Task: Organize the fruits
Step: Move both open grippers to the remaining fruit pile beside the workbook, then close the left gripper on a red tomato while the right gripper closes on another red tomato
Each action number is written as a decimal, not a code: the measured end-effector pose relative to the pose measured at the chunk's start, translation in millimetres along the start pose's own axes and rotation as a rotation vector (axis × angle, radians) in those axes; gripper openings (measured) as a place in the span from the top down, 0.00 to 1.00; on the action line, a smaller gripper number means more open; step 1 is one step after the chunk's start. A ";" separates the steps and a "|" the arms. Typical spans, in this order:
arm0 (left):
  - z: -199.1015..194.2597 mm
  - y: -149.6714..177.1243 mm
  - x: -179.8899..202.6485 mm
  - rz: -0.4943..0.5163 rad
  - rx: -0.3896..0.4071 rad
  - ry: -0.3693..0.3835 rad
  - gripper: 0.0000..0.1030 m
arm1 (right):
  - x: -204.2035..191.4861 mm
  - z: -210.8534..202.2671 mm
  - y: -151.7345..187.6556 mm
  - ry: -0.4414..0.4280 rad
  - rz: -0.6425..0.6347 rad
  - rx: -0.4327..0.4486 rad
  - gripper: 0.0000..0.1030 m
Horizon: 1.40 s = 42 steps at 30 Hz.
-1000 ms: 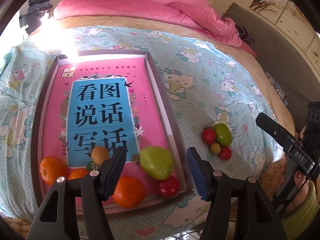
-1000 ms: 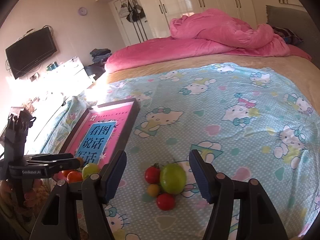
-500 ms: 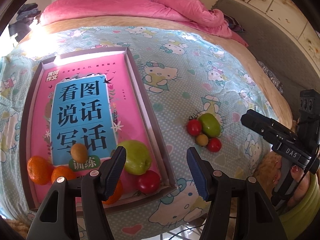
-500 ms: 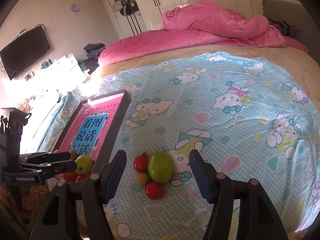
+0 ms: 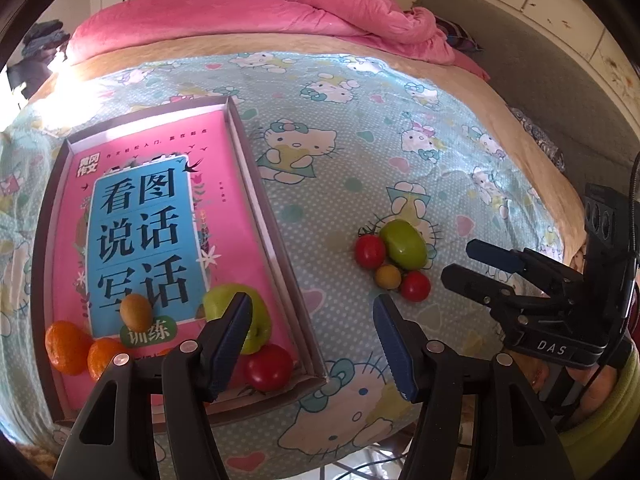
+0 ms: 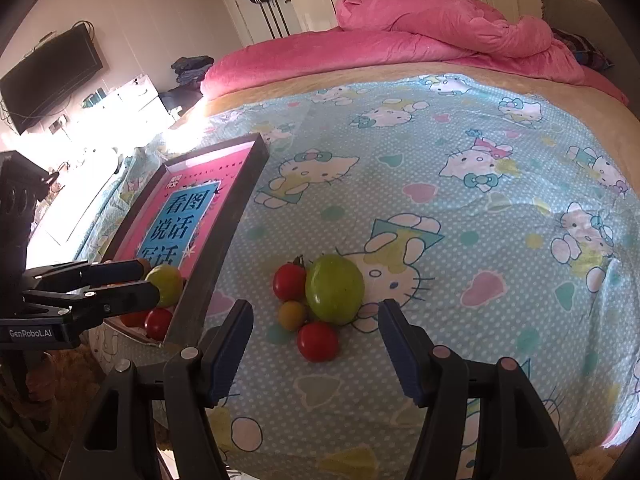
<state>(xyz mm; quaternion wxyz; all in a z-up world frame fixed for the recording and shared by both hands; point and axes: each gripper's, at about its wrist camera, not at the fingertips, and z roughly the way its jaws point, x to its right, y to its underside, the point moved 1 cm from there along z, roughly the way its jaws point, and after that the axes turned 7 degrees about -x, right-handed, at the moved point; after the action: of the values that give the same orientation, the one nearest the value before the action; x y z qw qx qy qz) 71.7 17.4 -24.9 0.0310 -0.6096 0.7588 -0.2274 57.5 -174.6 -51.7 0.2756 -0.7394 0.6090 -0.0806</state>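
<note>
The right gripper (image 6: 316, 354) is wide apart and holds nothing. It hangs just over the bed sheet (image 6: 460, 152). The left gripper (image 5: 312, 336) is wide apart and holds nothing too. It hangs over the near corner of the tray (image 5: 276, 248).

Just past the right gripper lies a small heap of fruit on the sheet. There is a red tomato (image 6: 318, 341) nearest, then a little yellow fruit (image 6: 292, 315), a second red tomato (image 6: 289, 281) and a big green fruit (image 6: 335, 289). They all touch each other.

To the left is the tray with a pink book (image 5: 140, 216) in it. On its near end sit two oranges (image 5: 64, 346), a brown fruit (image 5: 136, 312), a green apple (image 5: 224, 304) and a red fruit (image 5: 268, 366).

I think the tomatoes are light, smooth and soft. They could roll on the soft bed or squash if pinched hard. The near red one looks best to take first, held gently across its round middle. The green fruit looks heavier and needs a wide hold.

Far off is a pink blanket (image 6: 400, 32).
</note>
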 end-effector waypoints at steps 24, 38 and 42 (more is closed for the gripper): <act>54.4 -29.4 44.7 0.099 -0.115 -0.031 0.37 | -13.9 43.0 12.7 0.054 -0.123 -0.141 0.62; 80.2 -38.7 46.6 0.083 -0.145 0.004 0.57 | -8.4 53.8 8.9 0.048 -0.106 -0.160 0.71; 83.4 -42.5 44.0 0.073 -0.149 0.023 0.60 | -7.2 54.1 8.3 0.040 -0.095 -0.160 0.71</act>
<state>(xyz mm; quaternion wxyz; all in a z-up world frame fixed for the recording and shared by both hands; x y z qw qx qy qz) 126.2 -56.1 -73.2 -0.0149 -0.5796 0.7955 -0.1761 73.3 -152.0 -99.6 0.1993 -0.7855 0.5829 -0.0594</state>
